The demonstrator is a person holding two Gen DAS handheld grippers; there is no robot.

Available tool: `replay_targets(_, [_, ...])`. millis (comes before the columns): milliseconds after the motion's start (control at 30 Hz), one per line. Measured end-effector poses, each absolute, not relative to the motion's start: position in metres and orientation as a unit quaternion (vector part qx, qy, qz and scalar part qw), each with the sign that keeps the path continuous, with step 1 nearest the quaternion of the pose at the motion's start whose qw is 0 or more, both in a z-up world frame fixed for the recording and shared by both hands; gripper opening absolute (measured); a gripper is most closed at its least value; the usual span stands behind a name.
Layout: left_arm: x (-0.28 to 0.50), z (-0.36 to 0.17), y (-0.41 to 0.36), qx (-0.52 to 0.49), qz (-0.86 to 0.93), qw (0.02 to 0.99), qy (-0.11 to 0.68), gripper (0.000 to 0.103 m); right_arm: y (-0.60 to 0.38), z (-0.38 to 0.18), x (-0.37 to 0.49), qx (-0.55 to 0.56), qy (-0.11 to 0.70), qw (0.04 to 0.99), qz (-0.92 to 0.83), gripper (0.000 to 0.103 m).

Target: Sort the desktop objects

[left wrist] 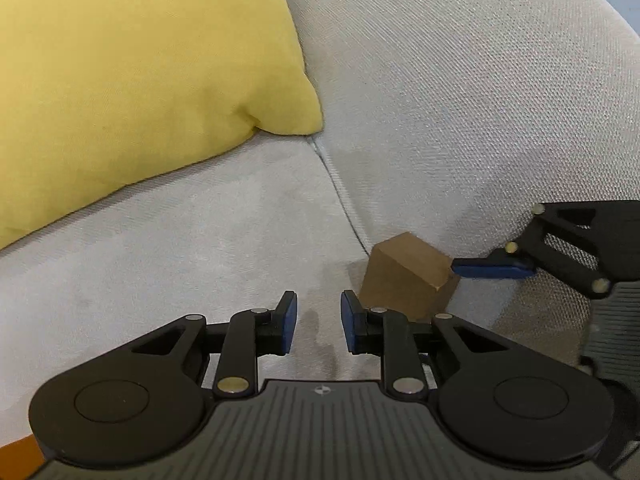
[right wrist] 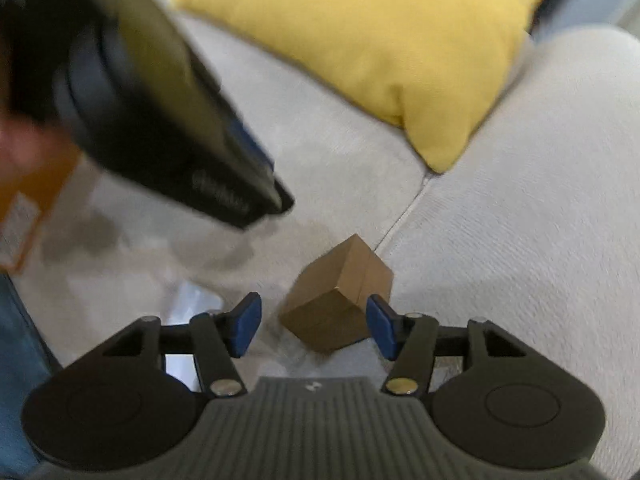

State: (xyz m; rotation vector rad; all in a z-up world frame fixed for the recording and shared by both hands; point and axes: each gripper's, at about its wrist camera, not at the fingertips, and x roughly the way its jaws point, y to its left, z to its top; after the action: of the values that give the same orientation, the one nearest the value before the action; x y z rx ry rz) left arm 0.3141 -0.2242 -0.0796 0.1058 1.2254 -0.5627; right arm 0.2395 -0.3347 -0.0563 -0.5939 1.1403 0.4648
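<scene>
A small brown cardboard box [right wrist: 340,300] lies tilted on the grey sofa seat [right wrist: 328,132], close to the seam with the backrest. My right gripper [right wrist: 313,326] points down over it, open. The box sits between its blue pads; the right pad is close to the box's side and the left pad stands clear of it. In the left wrist view the same box [left wrist: 404,276] lies just right of my left gripper [left wrist: 319,322], which is open a narrow gap with only sofa fabric between its pads. The right gripper's fingertip [left wrist: 494,268] shows there at the box's far corner.
A yellow cushion [left wrist: 140,80] leans in the sofa's corner, also seen from the right wrist [right wrist: 380,40]. An orange package [right wrist: 24,208] lies at the left edge, partly behind the blurred left gripper body [right wrist: 168,120]. Blue cloth [right wrist: 16,340] fills the lower left.
</scene>
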Motion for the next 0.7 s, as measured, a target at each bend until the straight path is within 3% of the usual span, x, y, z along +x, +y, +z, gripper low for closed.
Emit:
replay_targets(333, [0.308, -0.077, -0.208, 0.04, -0.255, 0.779, 0.571, 0.026, -0.316, -0.086, 0.244, -0.359, 0.537, 0.733, 0.215, 0.08])
replay_targets(700, [0.281, -0.052, -0.182, 0.044, -0.25, 0.785, 0.565, 0.026, -0.318, -0.077, 0.254, -0.32, 0.544, 0.752, 0.191, 0.074])
